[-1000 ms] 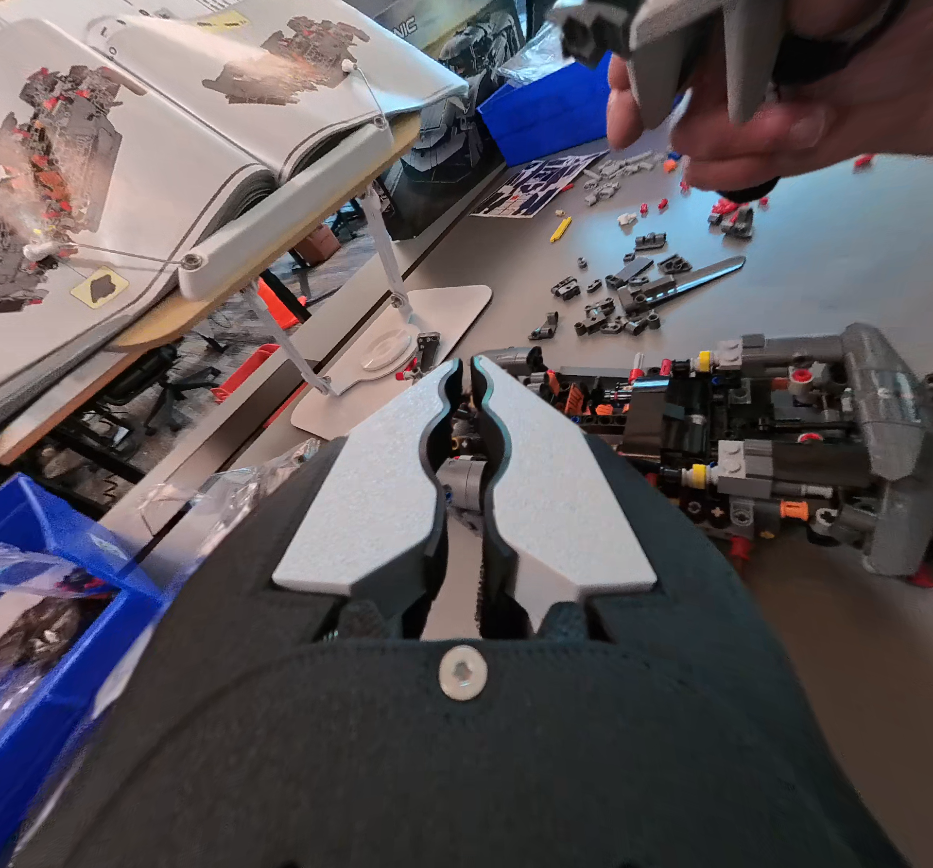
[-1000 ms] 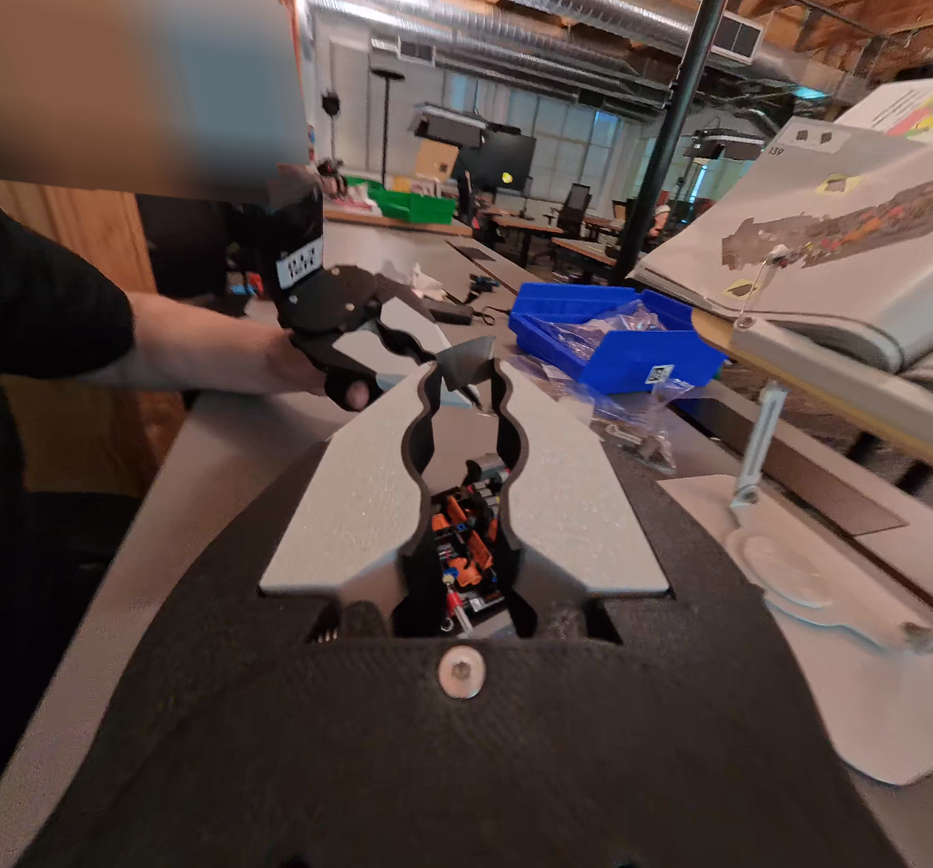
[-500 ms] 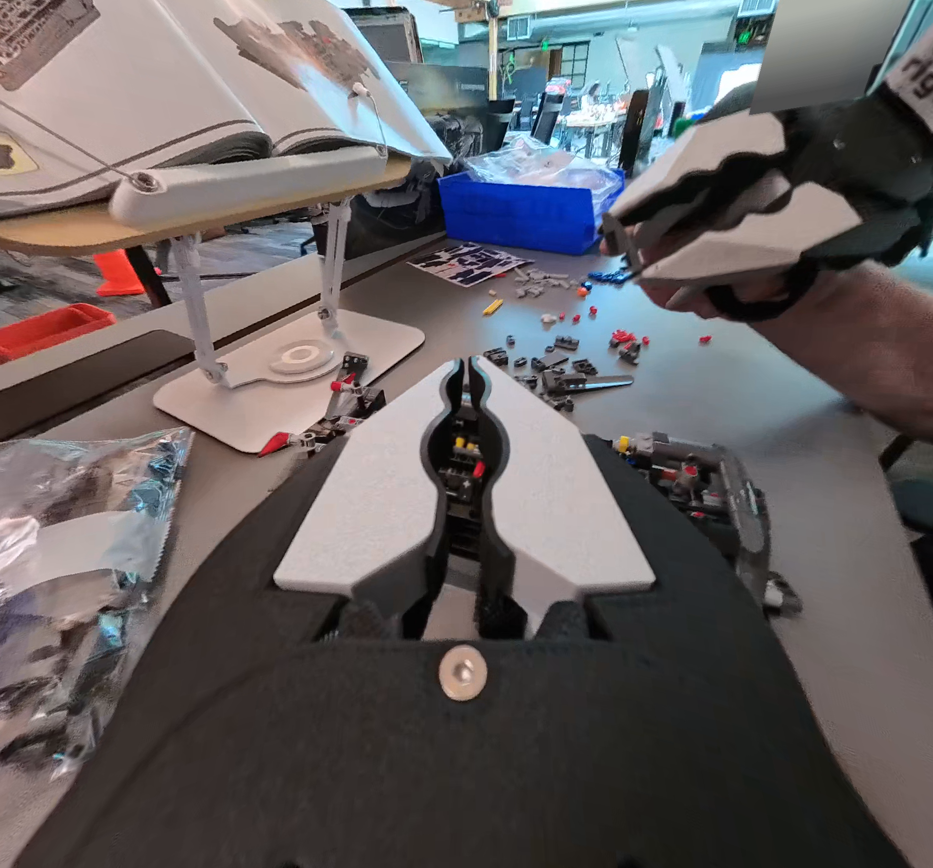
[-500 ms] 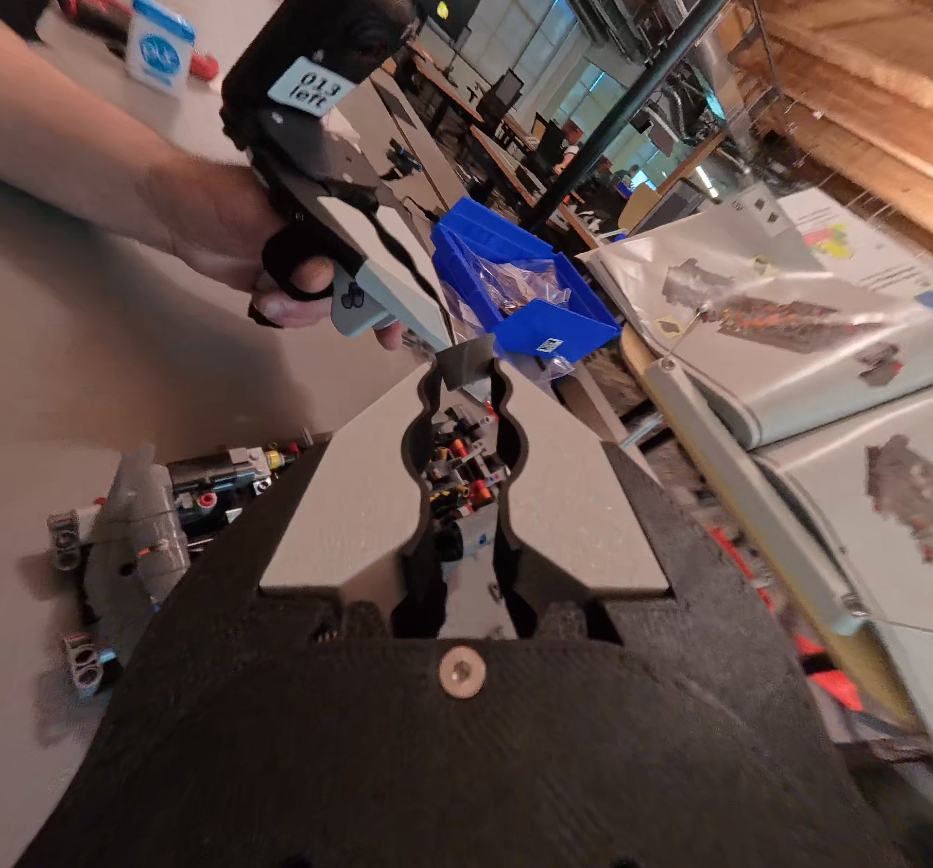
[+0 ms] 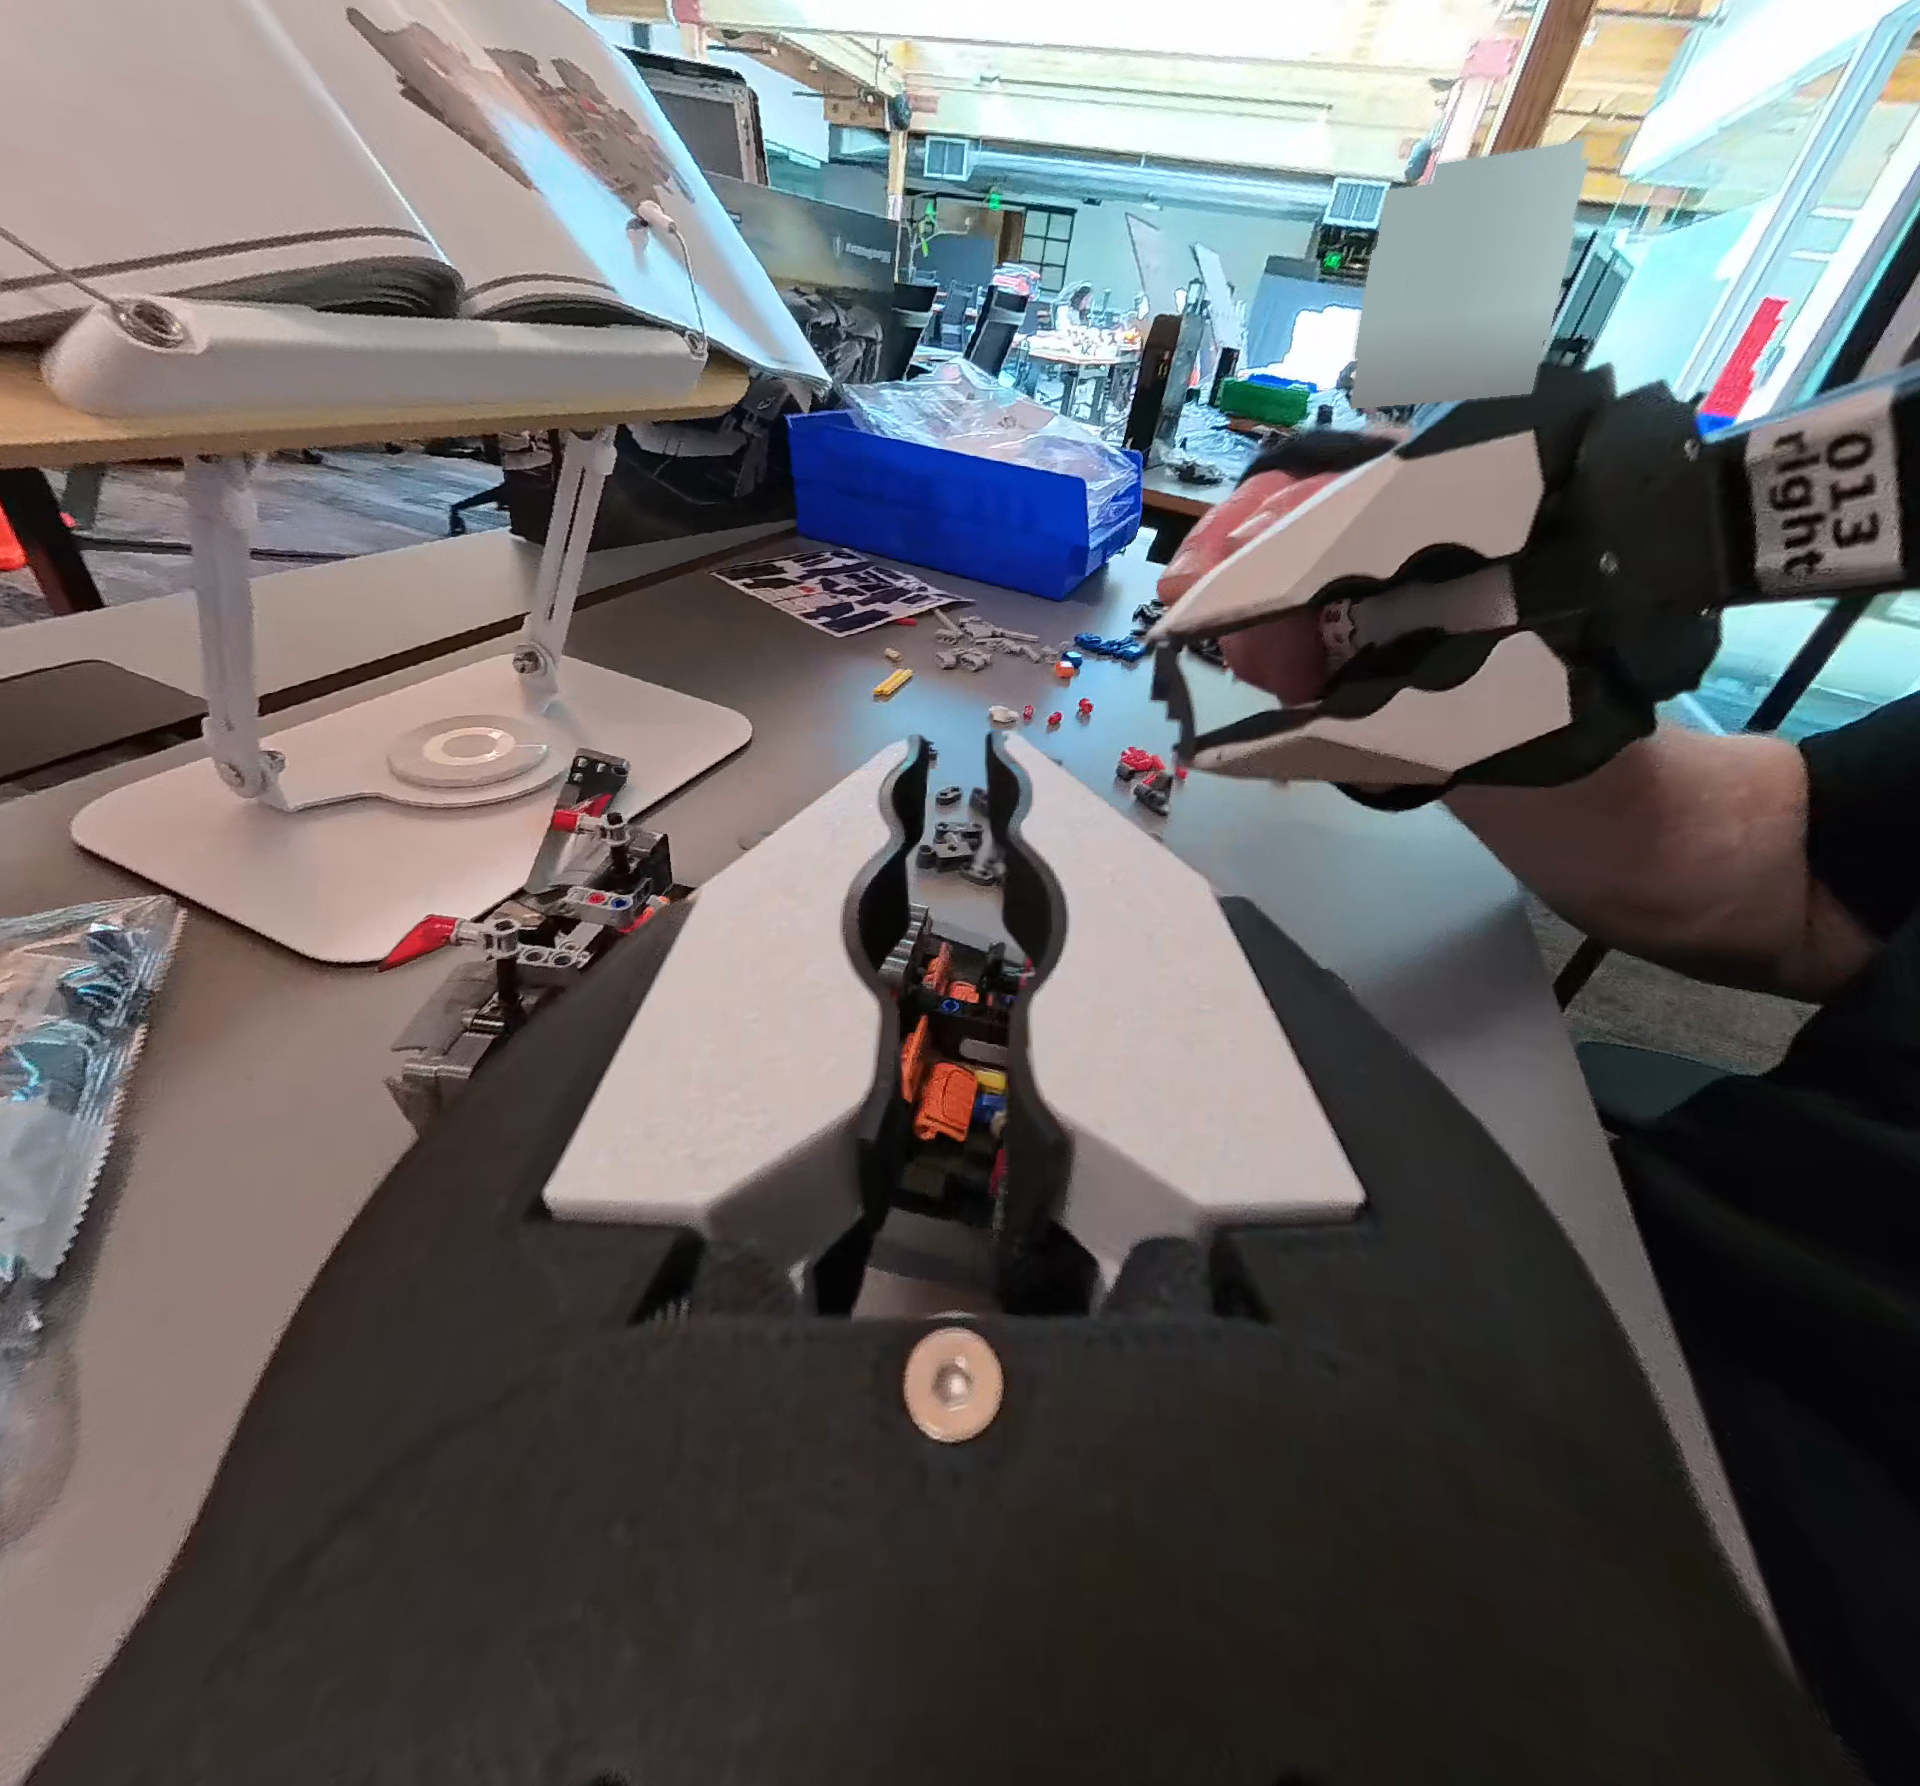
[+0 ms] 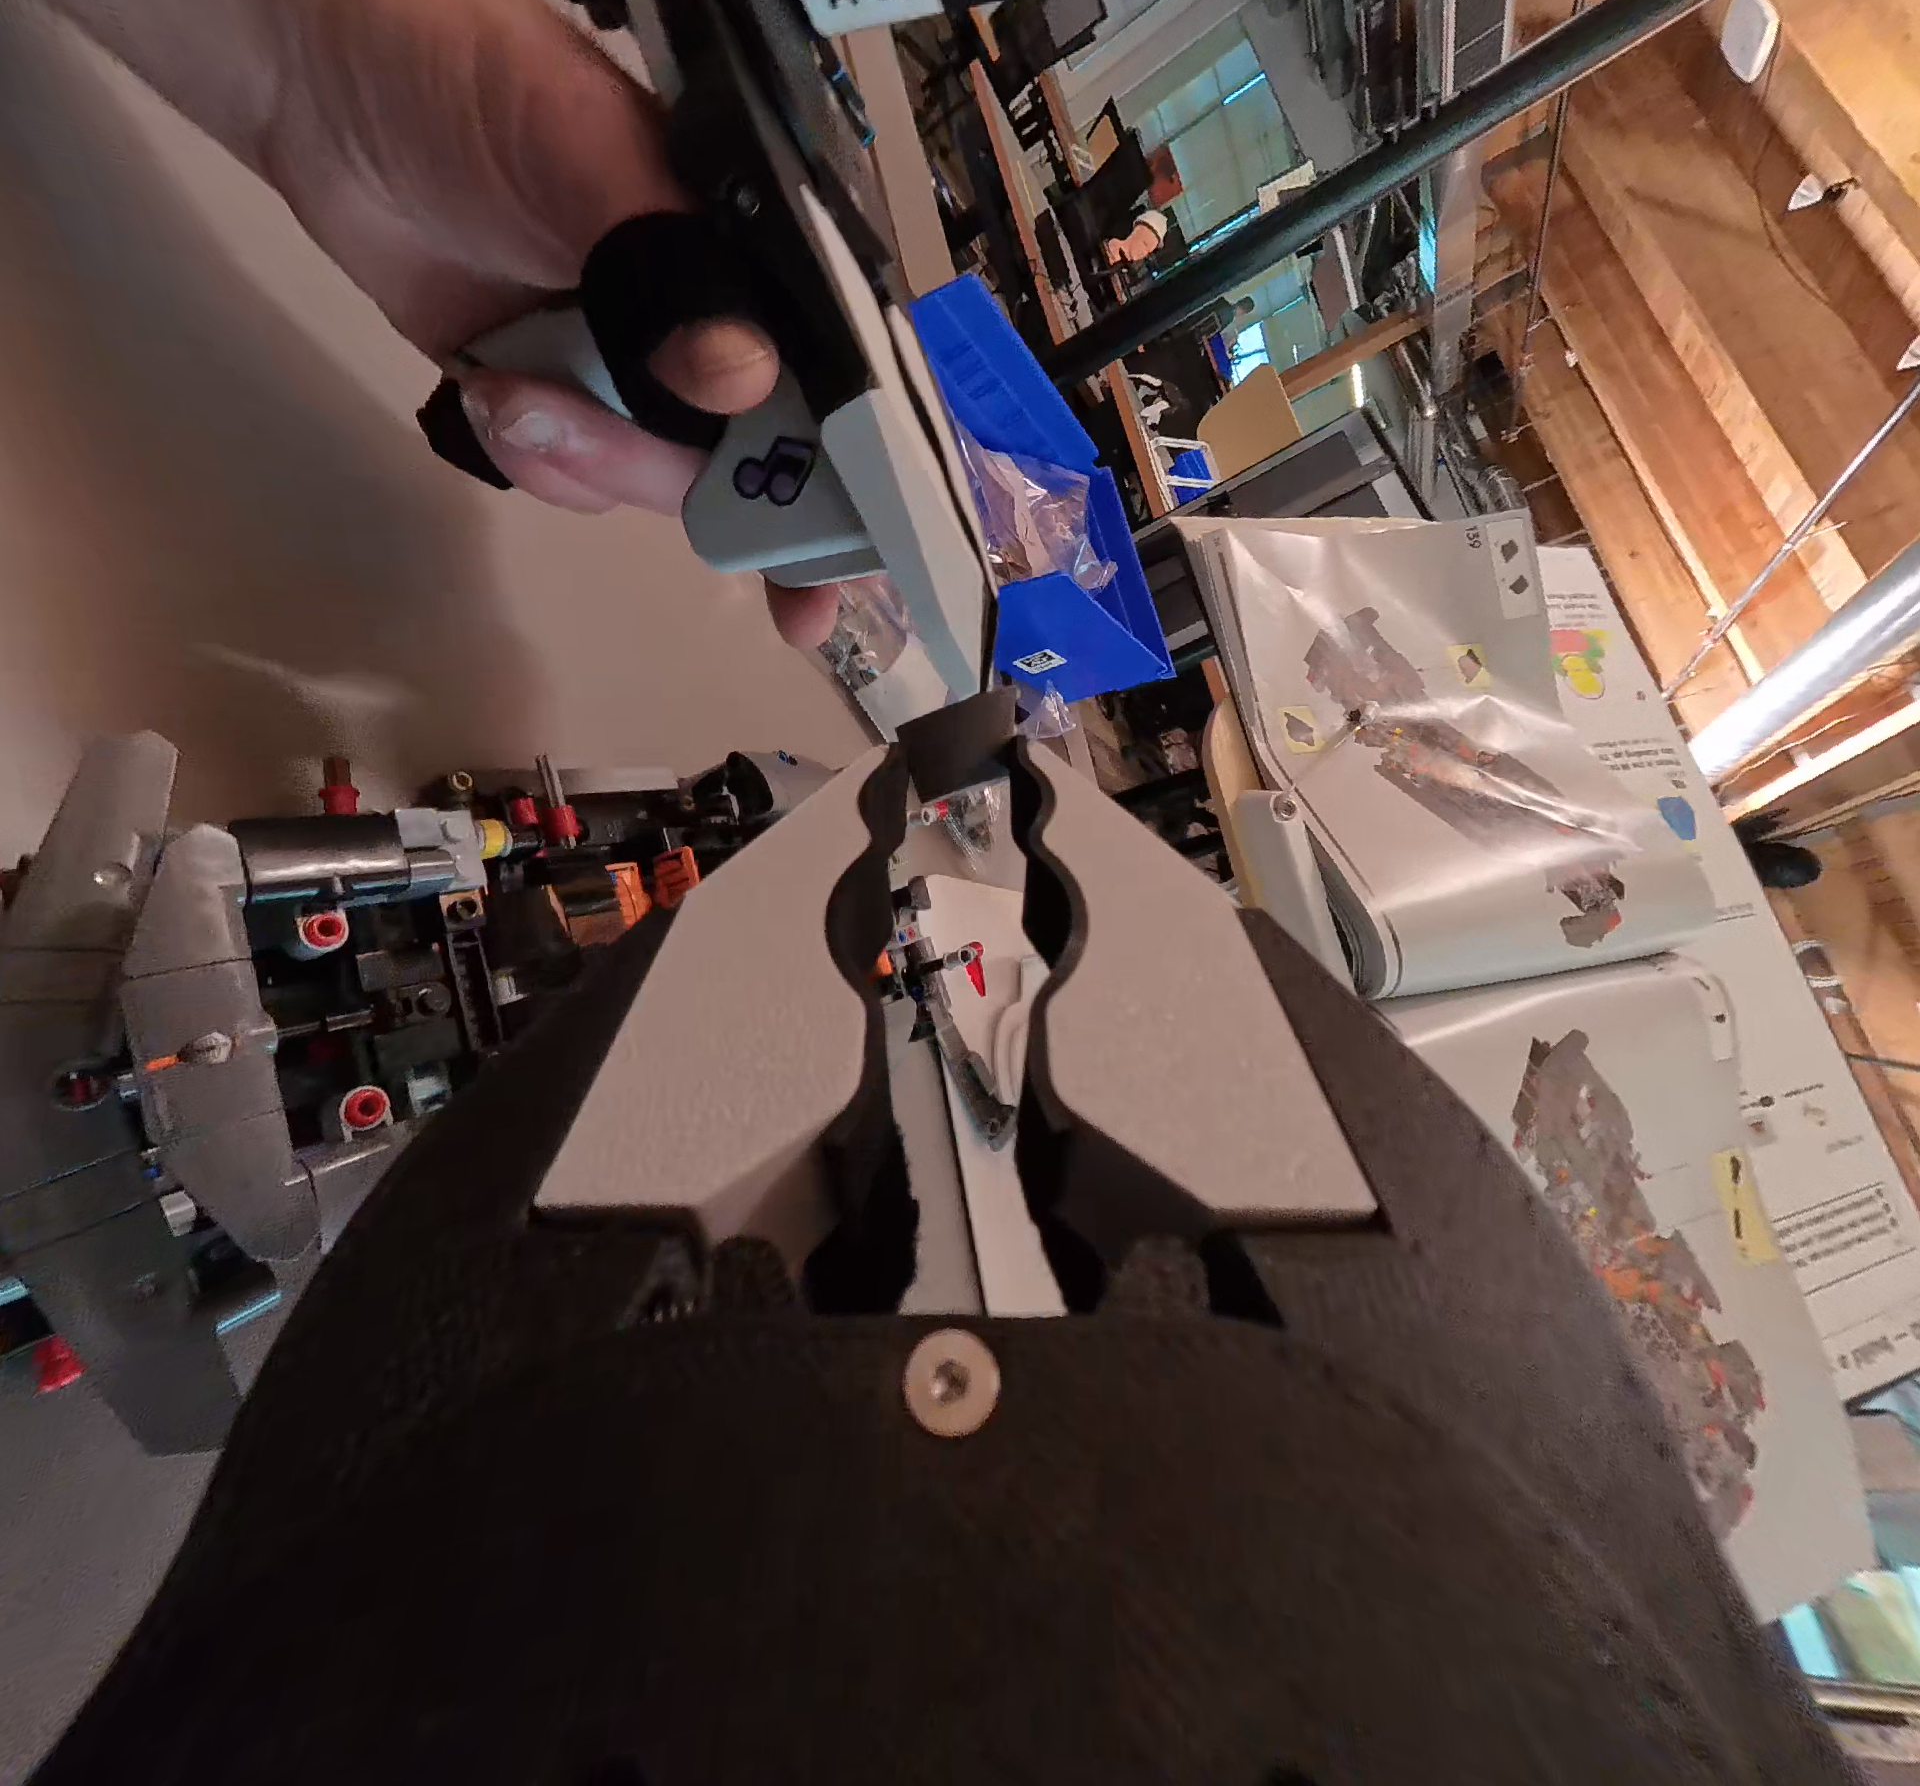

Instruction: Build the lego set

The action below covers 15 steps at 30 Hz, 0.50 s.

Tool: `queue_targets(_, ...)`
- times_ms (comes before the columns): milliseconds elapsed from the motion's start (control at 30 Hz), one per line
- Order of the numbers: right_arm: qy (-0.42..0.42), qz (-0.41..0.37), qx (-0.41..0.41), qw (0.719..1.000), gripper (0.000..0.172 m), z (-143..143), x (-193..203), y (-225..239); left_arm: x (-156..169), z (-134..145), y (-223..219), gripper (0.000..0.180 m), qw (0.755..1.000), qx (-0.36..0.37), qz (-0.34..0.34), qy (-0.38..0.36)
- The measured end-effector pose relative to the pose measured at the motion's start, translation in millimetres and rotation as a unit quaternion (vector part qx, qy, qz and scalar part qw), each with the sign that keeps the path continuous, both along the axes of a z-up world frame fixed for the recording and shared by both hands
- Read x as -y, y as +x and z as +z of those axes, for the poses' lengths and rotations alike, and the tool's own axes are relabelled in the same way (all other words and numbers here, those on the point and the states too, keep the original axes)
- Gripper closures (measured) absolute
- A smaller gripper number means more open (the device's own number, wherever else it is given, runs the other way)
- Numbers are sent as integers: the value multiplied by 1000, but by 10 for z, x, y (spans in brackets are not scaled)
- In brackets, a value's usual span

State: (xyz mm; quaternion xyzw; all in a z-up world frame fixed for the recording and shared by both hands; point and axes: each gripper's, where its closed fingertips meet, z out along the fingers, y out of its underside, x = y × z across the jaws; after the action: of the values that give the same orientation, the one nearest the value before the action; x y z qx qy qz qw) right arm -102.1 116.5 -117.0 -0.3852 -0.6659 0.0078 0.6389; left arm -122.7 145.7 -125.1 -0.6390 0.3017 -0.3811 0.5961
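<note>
My left gripper (image 5: 956, 760) hovers over a dark brick-built model (image 5: 945, 1040). Its jaws stand a little apart and nothing is between the tips. Small dark loose parts (image 5: 956, 843) lie on the table beyond them. My right gripper (image 6: 956, 765) is rolled on its side and shut on a flat dark grey panel piece (image 6: 956, 728), pinched at the fingertips. The left wrist view shows it at the right (image 5: 1174, 702), with the thin dark piece (image 5: 1166, 676) spanning its tips, above the table. The model (image 6: 343, 905) lies left of the right gripper, and the left gripper (image 6: 935, 593) is just beyond the held piece.
An open instruction book (image 5: 312, 126) sits on a white stand (image 5: 416, 801) at the left. A blue bin with plastic bags (image 5: 935, 510), a sticker sheet (image 5: 831, 583) and scattered small parts (image 5: 987, 640) lie farther back. A parts bag (image 5: 62, 1061) lies at the near left. My right fingertips sit around 4 centimetres from my left ones.
My left gripper's jaws have parted a little from fully shut. The right gripper has rolled onto its side and come close to the left one, keeping the dark piece in its grasp.
</note>
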Motion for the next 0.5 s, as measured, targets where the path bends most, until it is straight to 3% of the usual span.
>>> queue_targets(500,55,-26,55,997,155,-164,-148,-17,124,-28,122,161,996,29,-69,-48)
